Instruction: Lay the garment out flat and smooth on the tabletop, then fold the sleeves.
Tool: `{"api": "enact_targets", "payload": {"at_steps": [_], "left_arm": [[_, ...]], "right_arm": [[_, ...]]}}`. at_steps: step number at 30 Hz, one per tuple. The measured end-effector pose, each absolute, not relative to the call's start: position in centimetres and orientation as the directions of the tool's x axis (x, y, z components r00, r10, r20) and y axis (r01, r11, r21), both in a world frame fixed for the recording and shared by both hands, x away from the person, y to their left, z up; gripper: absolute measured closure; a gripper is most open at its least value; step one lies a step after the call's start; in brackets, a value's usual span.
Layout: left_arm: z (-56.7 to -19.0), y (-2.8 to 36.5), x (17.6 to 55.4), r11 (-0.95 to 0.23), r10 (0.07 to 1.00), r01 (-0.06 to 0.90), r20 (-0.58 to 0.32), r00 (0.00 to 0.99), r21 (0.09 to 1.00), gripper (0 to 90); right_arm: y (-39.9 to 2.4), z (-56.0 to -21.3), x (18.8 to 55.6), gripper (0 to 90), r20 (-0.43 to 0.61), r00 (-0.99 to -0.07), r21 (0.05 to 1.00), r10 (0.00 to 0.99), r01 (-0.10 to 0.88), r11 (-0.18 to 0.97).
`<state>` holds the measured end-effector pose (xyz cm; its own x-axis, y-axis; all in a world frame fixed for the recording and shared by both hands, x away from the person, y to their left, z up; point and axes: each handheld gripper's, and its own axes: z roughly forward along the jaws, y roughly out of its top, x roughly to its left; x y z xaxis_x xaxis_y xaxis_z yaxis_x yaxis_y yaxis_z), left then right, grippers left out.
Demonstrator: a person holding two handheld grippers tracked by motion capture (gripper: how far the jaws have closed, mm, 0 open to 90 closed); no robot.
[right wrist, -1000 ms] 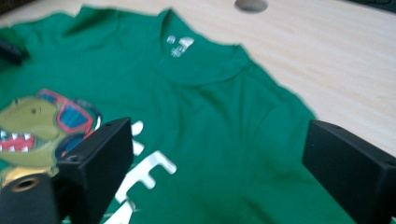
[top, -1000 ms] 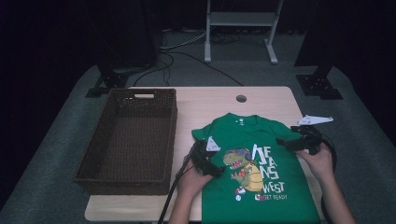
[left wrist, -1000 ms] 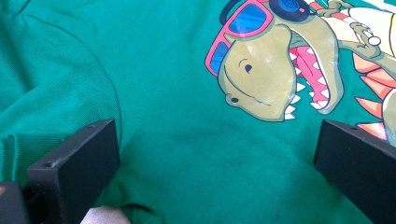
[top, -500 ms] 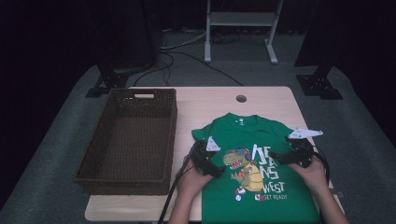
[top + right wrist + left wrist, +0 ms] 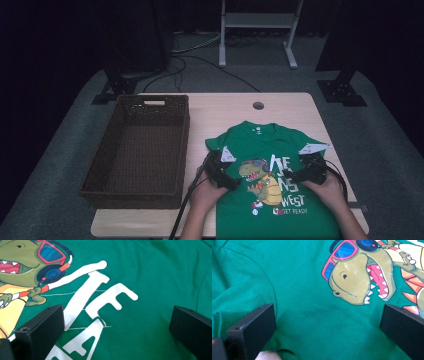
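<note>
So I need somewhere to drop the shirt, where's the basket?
In the high view the wicker basket sits on the table's left side, just left of the green T-shirt.

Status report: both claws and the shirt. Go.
Left claw open, over shirt's left chest. Right claw open, over white lettering. Green T-shirt flat on table, not gripped. Basket to the left, apart; nothing in the way.

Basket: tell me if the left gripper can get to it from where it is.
Probably yes: the left gripper sits open over the shirt, and the basket lies right beside it with nothing between them.
</note>
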<state>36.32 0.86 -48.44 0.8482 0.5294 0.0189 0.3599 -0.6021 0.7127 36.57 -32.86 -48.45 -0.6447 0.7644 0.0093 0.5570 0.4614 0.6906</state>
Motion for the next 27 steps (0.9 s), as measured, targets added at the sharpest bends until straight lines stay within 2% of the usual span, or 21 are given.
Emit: {"api": "enact_targets", "payload": {"at_steps": [13,27], "left_arm": [[-48.5,-0.2,35.2,-0.593,0.548,0.374,0.017,0.836,0.713,0.0],[-48.5,-3.5,33.3,-0.597,0.541,0.369,0.018,0.841,0.713,0.0]], "right_arm": [[-33.6,-48.7,35.8,0.0,0.011,-0.641,0.709,0.768,0.546,0.446],[-36.9,-48.7,33.8,0.0,0.012,-0.634,0.709,0.773,0.55,0.44]]}}
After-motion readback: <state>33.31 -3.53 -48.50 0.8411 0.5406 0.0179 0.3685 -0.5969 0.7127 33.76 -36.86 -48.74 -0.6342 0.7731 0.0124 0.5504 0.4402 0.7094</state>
